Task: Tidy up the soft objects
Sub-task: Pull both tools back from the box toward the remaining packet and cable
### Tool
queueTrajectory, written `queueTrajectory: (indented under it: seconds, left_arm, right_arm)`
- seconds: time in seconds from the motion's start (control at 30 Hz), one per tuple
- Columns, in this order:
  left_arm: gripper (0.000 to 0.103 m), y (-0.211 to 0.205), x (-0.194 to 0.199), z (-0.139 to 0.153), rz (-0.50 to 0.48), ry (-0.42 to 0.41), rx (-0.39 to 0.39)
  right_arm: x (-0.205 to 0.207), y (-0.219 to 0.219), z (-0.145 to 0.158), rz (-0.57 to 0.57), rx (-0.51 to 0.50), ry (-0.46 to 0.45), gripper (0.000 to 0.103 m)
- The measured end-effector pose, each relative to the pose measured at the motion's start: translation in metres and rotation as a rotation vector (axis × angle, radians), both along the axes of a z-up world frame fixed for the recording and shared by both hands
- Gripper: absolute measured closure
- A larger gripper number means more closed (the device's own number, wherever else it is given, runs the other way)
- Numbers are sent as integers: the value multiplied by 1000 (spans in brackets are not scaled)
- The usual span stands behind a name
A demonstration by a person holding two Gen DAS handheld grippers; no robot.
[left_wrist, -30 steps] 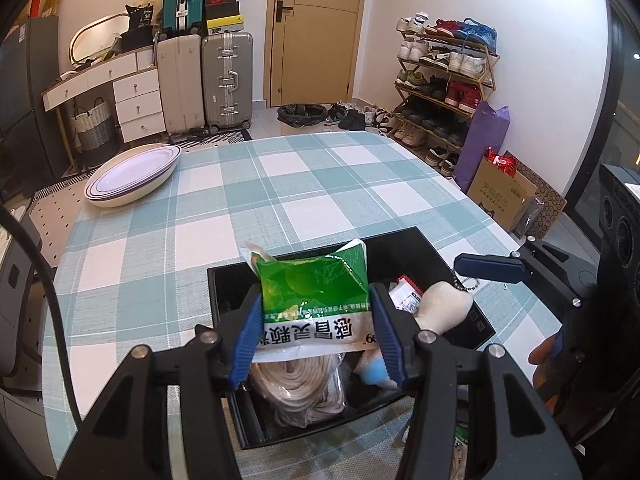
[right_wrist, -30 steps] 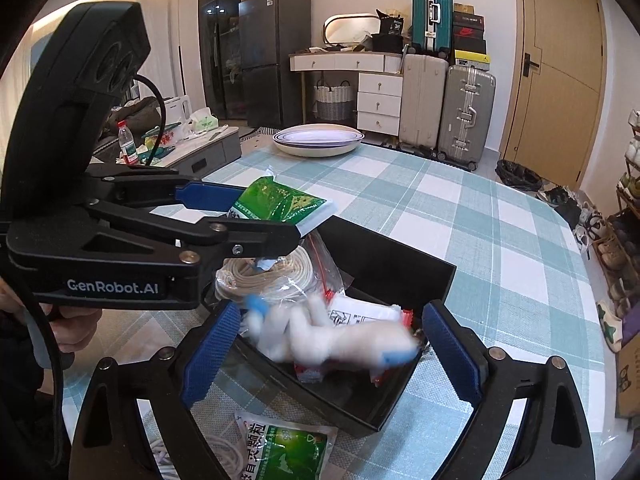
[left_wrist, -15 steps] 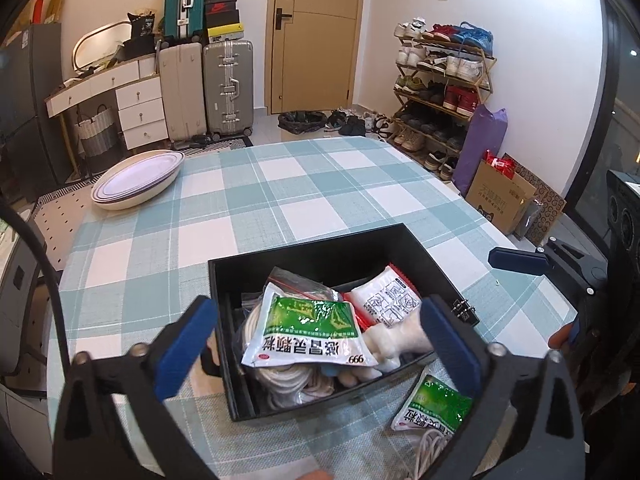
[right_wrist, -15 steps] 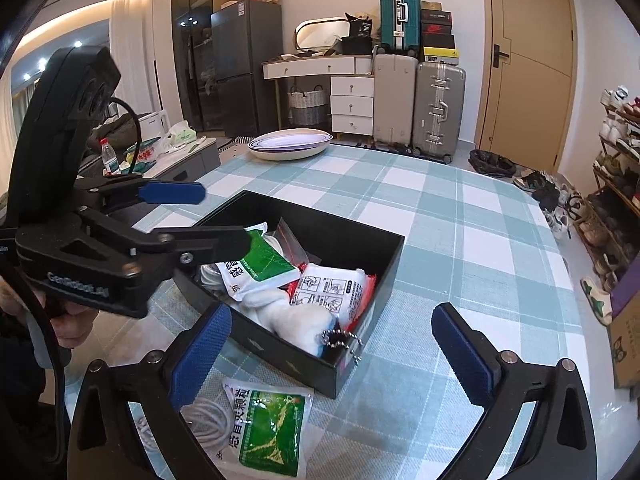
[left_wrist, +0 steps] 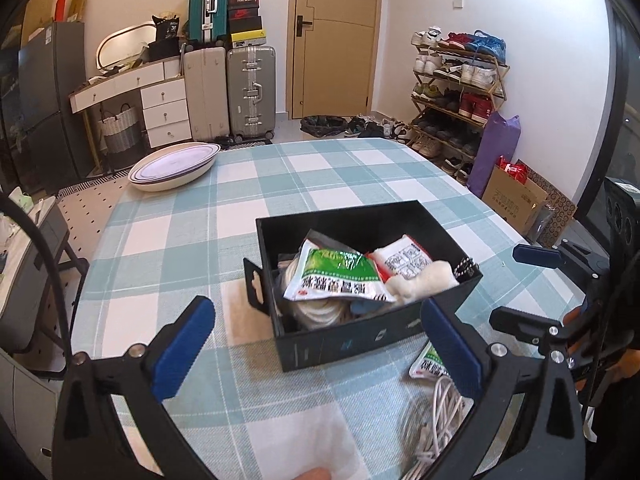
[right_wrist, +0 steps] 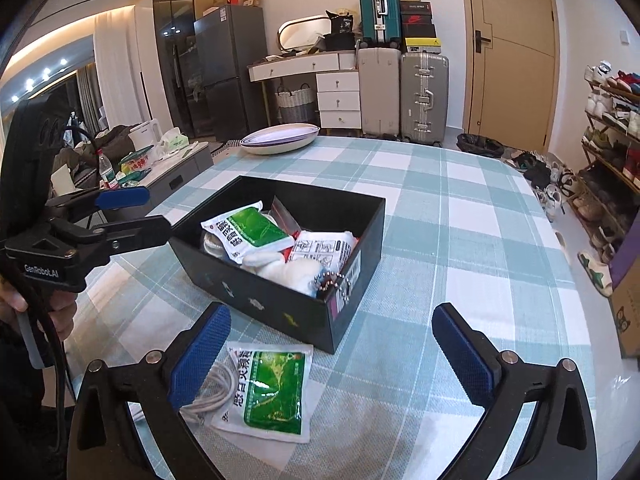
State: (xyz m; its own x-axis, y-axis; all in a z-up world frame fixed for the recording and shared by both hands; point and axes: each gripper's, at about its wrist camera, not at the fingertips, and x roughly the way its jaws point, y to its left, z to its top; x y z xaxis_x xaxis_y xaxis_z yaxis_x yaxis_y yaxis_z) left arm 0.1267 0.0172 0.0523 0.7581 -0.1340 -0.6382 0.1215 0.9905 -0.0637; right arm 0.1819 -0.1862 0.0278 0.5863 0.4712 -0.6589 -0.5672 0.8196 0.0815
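Fingers on both grippers stand spread wide and hold nothing: the left gripper (left_wrist: 318, 346) hangs over the near edge of the counter (left_wrist: 280, 184), the right gripper (right_wrist: 332, 350) just short of the black box (right_wrist: 260, 300). Inside the box lie a green sachet (left_wrist: 336, 276), a white printed packet (left_wrist: 404, 258), a white plush toy (right_wrist: 288, 268) with a bead chain (right_wrist: 332, 280) over the rim, and a coiled cord under the sachet. Two things are not yet in: another green sachet (right_wrist: 274, 390) flat on the cloth in front of the box, and a white cable (right_wrist: 214, 394) touching its left edge.

Judging by this, the next pick is the outer sachet. It lies flat and slippery, so the right fingers should come down steeply, straddle its short edge, and pinch a raised corner, not the middle. Keep clear of the cable beside it, or it may drag along.
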Motion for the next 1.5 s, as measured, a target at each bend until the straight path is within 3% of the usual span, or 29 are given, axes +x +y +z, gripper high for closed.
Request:
queueTrajectory:
  seconds: [0.4, 0.7, 1.2, 1.5]
  left_arm:
    - [0, 1, -31, -17, -2, 12, 40]
    - [0, -3, -43, -23, -32, 38, 17]
    - [0, -25, -54, -32, -134, 89, 69]
    - [0, -29, -60, -27, -186, 100, 48]
  right_arm:
    - [-13, -8, -11, -8, -15, 27, 1]
    - [-16, -9, -14, 2, -42, 42, 1]
    - [-16, 1, -29, 36, -63, 97, 1]
    - [-16, 0, -30, 38, -77, 105, 1]
